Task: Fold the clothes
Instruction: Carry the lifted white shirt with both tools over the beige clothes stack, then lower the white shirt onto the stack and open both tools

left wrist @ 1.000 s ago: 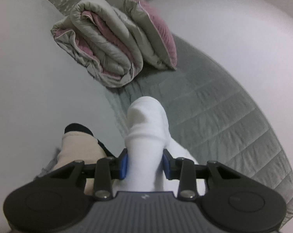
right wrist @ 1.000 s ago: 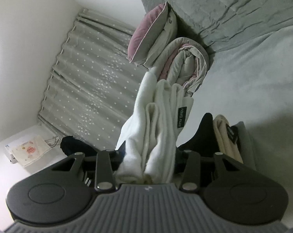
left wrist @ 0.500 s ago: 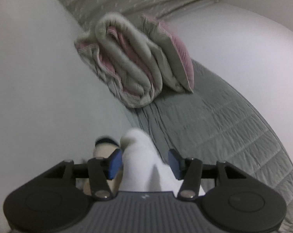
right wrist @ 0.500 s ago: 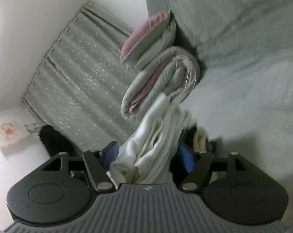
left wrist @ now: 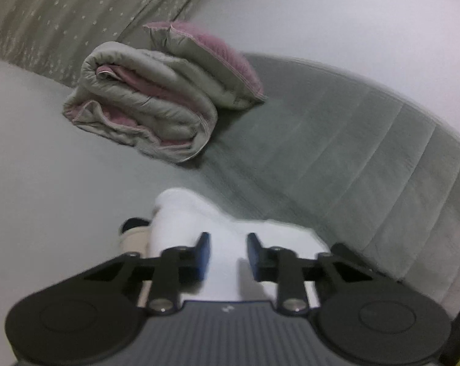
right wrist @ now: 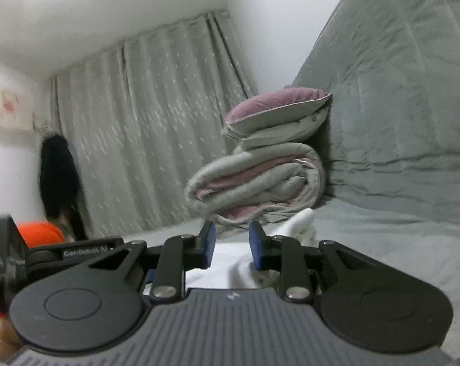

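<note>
Lengthwise, white garment (left wrist: pixel 230 235) points toward quilt (left wrist: pixel 144 116).

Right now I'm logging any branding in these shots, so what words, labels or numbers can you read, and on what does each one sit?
"GenRobot.AI": pale lettering on the black body of the other gripper, at the left edge of the right wrist view; slightly blurred.
Small pale logo mark on the grey housing below the fingers, in both views: a symbol, no readable letters.
Wall picture: pink figures only, too blurred to show any text.
Nothing else is readable.
</note>
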`<state>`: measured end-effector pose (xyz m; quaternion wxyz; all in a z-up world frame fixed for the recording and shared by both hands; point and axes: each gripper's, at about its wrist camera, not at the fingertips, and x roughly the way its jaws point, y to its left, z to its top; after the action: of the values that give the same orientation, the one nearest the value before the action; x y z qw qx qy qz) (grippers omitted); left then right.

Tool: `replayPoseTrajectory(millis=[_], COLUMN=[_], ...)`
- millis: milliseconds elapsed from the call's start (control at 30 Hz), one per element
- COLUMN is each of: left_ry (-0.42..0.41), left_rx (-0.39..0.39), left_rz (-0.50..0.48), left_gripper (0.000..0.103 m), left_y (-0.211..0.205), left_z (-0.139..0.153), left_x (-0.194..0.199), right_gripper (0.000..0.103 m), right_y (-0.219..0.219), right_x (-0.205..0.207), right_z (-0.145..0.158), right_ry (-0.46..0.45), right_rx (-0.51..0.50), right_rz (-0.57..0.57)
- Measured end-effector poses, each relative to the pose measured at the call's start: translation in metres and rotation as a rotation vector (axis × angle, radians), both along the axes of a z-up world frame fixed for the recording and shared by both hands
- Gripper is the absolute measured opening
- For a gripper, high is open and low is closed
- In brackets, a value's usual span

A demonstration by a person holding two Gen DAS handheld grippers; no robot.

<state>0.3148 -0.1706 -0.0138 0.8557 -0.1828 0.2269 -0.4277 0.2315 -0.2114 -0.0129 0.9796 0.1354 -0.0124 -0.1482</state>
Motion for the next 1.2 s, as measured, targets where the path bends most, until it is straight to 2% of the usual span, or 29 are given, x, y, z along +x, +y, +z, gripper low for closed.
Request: replayPoseTrajectory(millis=[67, 167, 200, 267, 300, 367, 467, 600, 633, 733, 833, 933, 967, 1000, 1067, 1100, 1133, 1200], left_ry=[0.003, 0.033, 0.050, 0.086, 0.100, 0.123, 0.104, 0.081, 0.070, 0.034, -0.001, -0.034, -0.043, -0.052, -0.063, -0.068, -0.074, -0.089], left_rx=[0.033, 0.062, 0.066, 0.069, 0.064, 0.047, 0.055, 0.057, 0.067, 0.099, 0.137, 0.212, 0.235, 0.256, 0.294, 0.320, 0.353, 0.423], left_rz=[-0.027, -0.084, -0.098, -0.110, -0.113, -0.121, -0.120, -0.107, -0.099, -0.075, -0.047, 0.001, 0.016, 0.030, 0.043, 0.049, 0.057, 0.088], left_gripper=[0.022, 0.020, 0.017, 0.002, 0.002, 0.002, 0.002, 0.005, 0.010, 0.030, 0.040, 0.055, 0.062, 0.065, 0.079, 0.084, 0.090, 0.095], left_y=[0.001, 0.004, 0.005, 0.007, 0.009, 0.011, 0.011, 0.012, 0.012, 0.011, 0.009, 0.007, 0.006, 0.005, 0.003, 0.002, 0.000, -0.002], left_z=[0.001, -0.001, -0.002, -0.007, -0.010, -0.015, -0.014, -0.006, -0.002, 0.011, 0.023, 0.033, 0.036, 0.039, 0.044, 0.047, 0.050, 0.054], left_x=[0.001, 0.005, 0.008, 0.014, 0.017, 0.021, 0.017, 0.009, 0.005, -0.005, -0.015, -0.026, -0.028, -0.031, -0.036, -0.040, -0.043, -0.050], right_gripper=[0.020, 0.018, 0.017, 0.015, 0.015, 0.015, 0.015, 0.019, 0.026, 0.029, 0.042, 0.049, 0.058, 0.063, 0.085, 0.089, 0.101, 0.103], right_y=[-0.009, -0.014, -0.015, -0.017, -0.018, -0.018, -0.012, -0.006, -0.005, 0.003, 0.009, 0.015, 0.017, 0.019, 0.023, 0.024, 0.024, 0.025], right_x=[0.004, 0.006, 0.009, 0.014, 0.015, 0.015, 0.012, 0.006, 0.004, -0.003, -0.008, -0.014, -0.017, -0.019, -0.023, -0.025, -0.027, -0.030], right_z=[-0.004, -0.007, -0.008, -0.011, -0.013, -0.016, -0.021, -0.017, -0.014, -0.003, 0.008, 0.020, 0.025, 0.029, 0.039, 0.043, 0.046, 0.051], right_ry=[0.036, 0.122, 0.169, 0.241, 0.264, 0.286, 0.300, 0.255, 0.243, 0.223, 0.213, 0.210, 0.213, 0.219, 0.232, 0.242, 0.258, 0.297], right_rx=[0.014, 0.034, 0.036, 0.049, 0.053, 0.057, 0.043, 0.032, 0.032, 0.026, 0.015, -0.012, -0.023, -0.032, -0.046, -0.046, -0.042, -0.031], right_rz=[-0.002, -0.003, -0.017, -0.041, -0.048, -0.049, -0.057, -0.056, -0.052, -0.036, -0.039, -0.064, -0.076, -0.089, -0.116, -0.128, -0.136, -0.151])
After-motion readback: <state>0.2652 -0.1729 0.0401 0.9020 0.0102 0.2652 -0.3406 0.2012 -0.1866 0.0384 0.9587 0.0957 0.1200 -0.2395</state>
